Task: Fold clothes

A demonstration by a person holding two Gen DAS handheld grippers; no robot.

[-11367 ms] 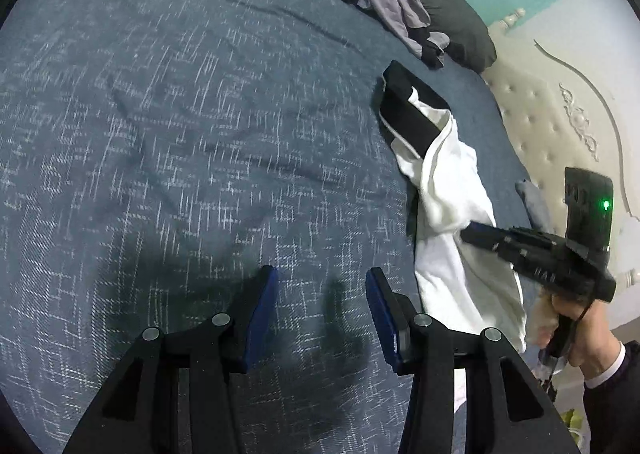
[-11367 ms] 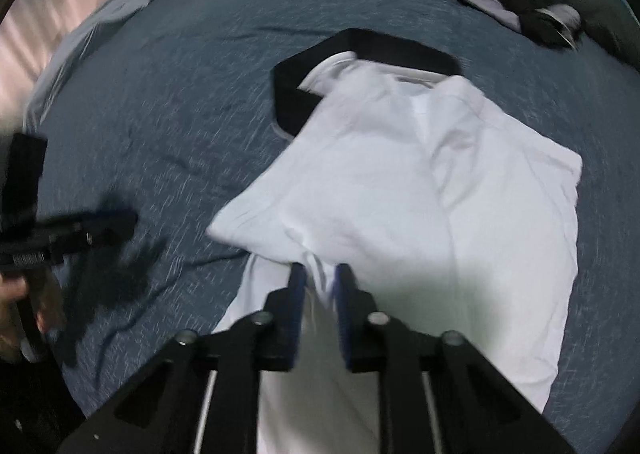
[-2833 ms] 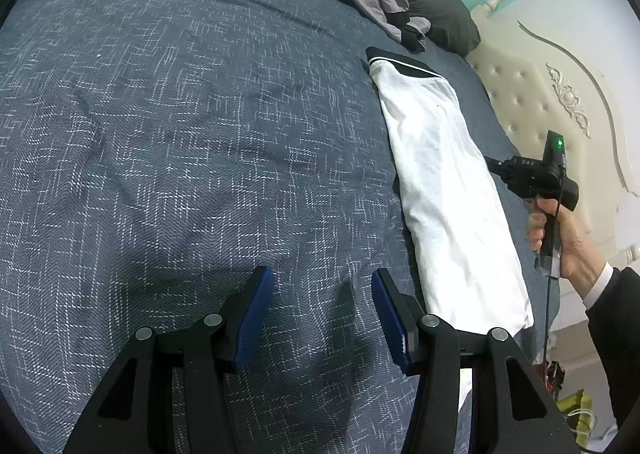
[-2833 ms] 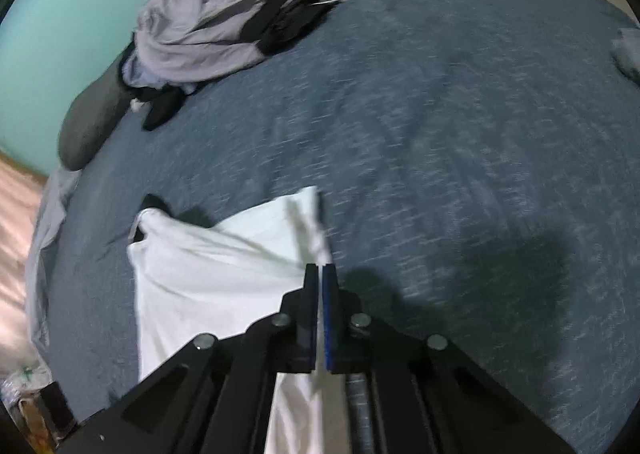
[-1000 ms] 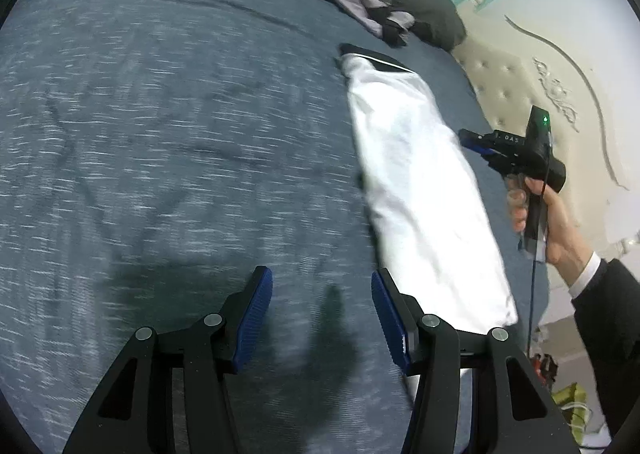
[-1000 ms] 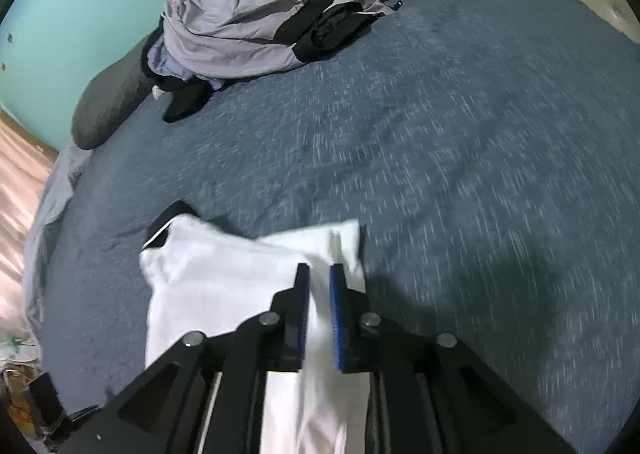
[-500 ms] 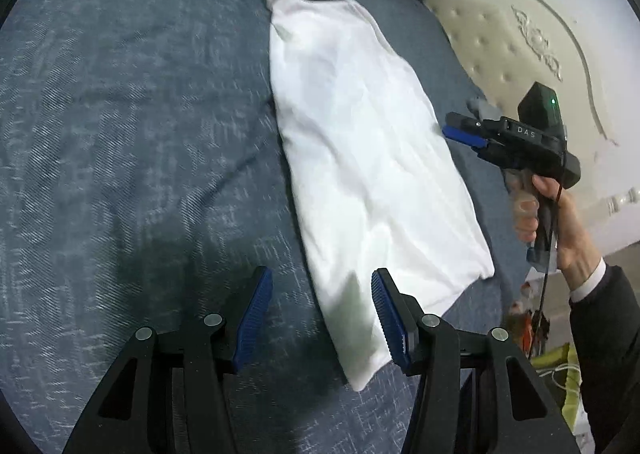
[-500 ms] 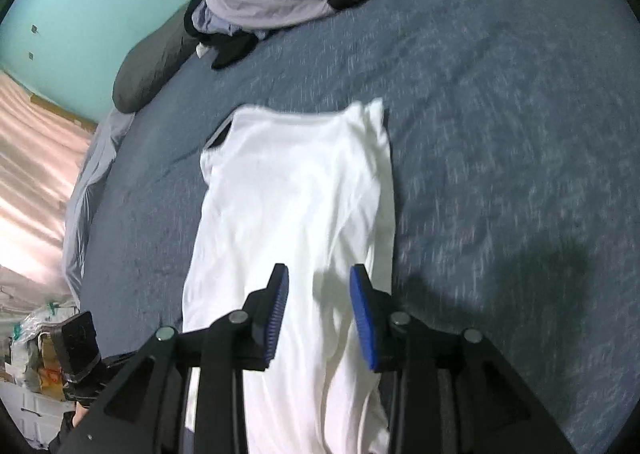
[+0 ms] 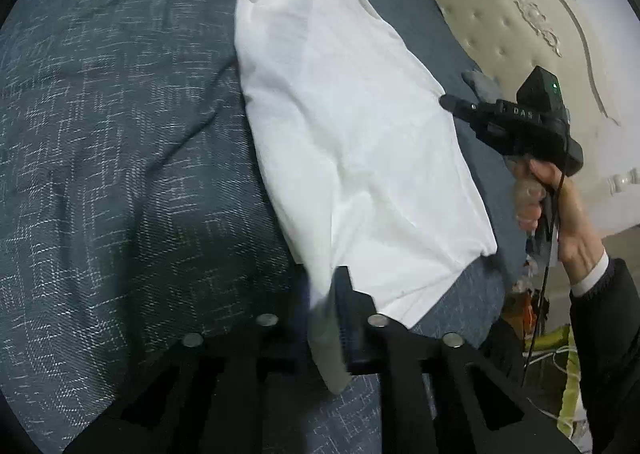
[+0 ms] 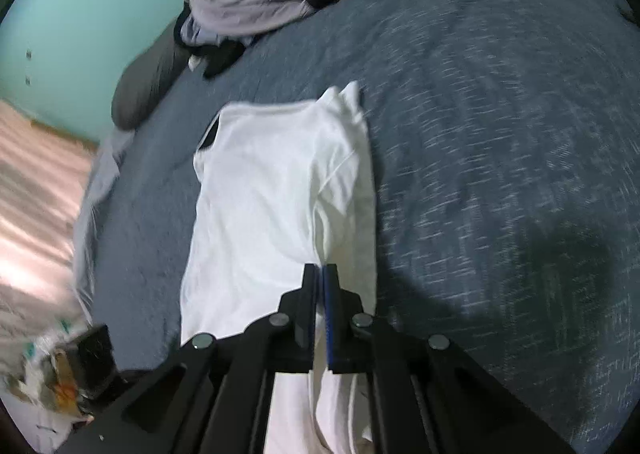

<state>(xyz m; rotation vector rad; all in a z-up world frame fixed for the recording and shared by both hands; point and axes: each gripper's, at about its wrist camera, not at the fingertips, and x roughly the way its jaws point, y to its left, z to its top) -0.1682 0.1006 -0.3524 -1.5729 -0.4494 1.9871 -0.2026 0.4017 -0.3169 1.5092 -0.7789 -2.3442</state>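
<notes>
white shirt [image 9: 352,141] hem pinched, left claw [image 9: 326,314]

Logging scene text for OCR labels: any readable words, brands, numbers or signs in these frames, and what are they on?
"DAS": pale letters on the black body of the right gripper, seen from the left wrist view.
White shirt: no print or label visible.
Bedspread: no text.
Packaging on the floor: coloured print, too blurred to read.

A white shirt [image 9: 352,125] with a dark collar lies folded into a long narrow strip on the dark blue bed, collar at the far end, near hem lifted and slightly wrinkled.
</notes>
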